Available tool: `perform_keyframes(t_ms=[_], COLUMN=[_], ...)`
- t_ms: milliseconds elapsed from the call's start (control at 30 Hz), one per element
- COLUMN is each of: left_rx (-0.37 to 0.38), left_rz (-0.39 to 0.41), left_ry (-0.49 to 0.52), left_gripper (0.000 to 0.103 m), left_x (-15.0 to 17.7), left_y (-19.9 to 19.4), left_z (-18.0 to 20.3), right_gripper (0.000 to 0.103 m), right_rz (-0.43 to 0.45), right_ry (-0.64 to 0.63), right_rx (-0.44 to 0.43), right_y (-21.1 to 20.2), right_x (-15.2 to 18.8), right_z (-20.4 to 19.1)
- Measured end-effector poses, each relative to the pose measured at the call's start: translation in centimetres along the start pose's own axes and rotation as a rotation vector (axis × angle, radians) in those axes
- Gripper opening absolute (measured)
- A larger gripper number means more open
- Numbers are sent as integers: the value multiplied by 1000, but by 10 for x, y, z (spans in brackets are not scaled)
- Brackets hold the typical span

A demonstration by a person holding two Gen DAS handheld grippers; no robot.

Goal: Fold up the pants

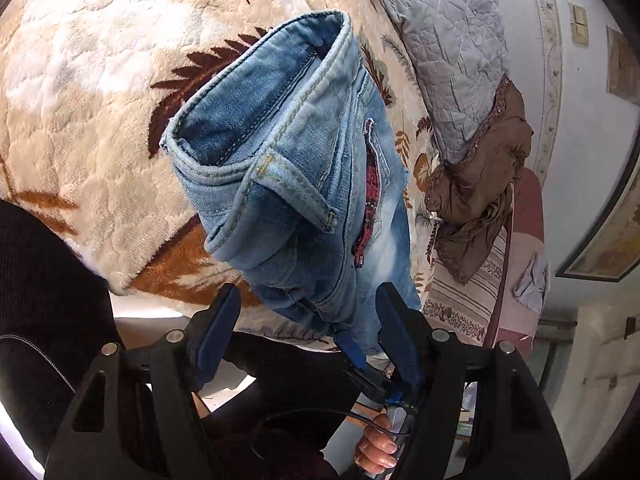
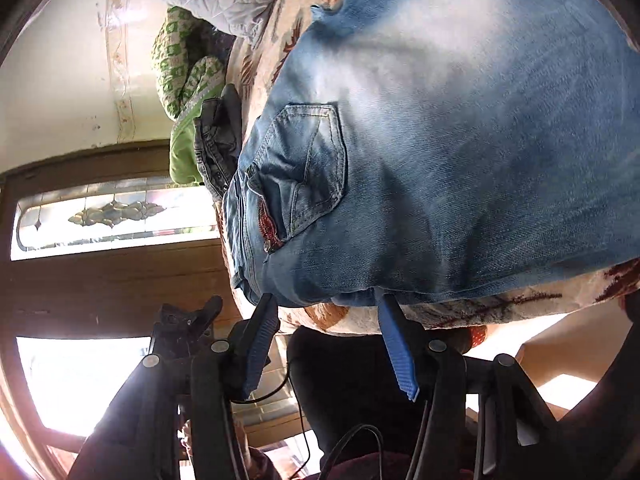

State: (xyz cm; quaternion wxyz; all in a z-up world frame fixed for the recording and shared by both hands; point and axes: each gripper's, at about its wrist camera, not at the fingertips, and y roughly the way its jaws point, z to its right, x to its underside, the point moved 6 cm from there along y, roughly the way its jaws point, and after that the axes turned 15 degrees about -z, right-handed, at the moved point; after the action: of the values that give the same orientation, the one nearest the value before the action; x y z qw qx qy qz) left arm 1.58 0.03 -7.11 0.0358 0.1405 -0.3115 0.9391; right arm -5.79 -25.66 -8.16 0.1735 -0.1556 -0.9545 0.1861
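I see the jeans (image 1: 304, 184) doubled on the blanket (image 1: 80, 80), waistband at 12 o'clock; left gripper (image 1: 308, 312) and right gripper (image 2: 326, 308) both spread (final folds remain, I judge).

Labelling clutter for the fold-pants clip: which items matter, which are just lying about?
Job:
- blue jeans
- left tool
- right tool
- leaf-print blanket, the work surface

Lying about:
- grey quilted pillow
- brown garment
- green patterned cloth
- dark jeans
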Motion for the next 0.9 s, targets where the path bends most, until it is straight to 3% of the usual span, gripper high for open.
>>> perform_keyframes(t_ms=[100, 167, 200, 267, 300, 333, 367, 433, 500, 600, 667, 733, 800, 900], left_rx=[-22, -61, -88, -150, -164, -176, -191, -224, -277, -324, -323, -251, -263, -300], left_rz=[20, 30, 35, 39, 42, 55, 80, 132, 136, 81, 36, 19, 47, 98], left_ry=[-11, 0, 15, 59, 83, 123, 172, 281, 331, 271, 181, 143, 185, 280], left_gripper=[68, 55, 39, 23, 18, 16, 15, 15, 16, 16, 16, 18, 23, 37], left_x=[-13, -21, -26, -36, -39, -41, -41, -35, -27, -24, -30, -26, -20, -3], left_y=[0, -3, -4, -6, -8, -12, -19, -31, -31, -14, 1, 2, -9, -33], left_z=[2, 7, 11, 20, 27, 37, 49, 69, 67, 21, -13, -25, -20, -9], right_gripper=[55, 55, 55, 55, 48, 15, 4, 5, 5, 5, 5, 11, 14, 29], right_rz=[19, 30, 31, 38, 47, 66, 96, 156, 152, 68, 14, -29, -38, -26], right_ry=[19, 47, 66, 96, 99, 78, 40, -49, -120, -118, -56, 18, 35, -8], right_rx=[-18, -39, -48, -56, -56, -59, -50, -56, -26, 55, 60, 35, 18, 81], right_y=[4, 8, 11, 16, 17, 16, 12, -1, -6, 11, 27, 39, 37, 13], right_x=[-3, -6, -8, -13, -14, -20, -27, -31, -24, -8, -6, -10, -11, -3], right_z=[2, 4, 7, 11, 15, 11, 3, -18, -35, -19, 7, 27, 30, 22])
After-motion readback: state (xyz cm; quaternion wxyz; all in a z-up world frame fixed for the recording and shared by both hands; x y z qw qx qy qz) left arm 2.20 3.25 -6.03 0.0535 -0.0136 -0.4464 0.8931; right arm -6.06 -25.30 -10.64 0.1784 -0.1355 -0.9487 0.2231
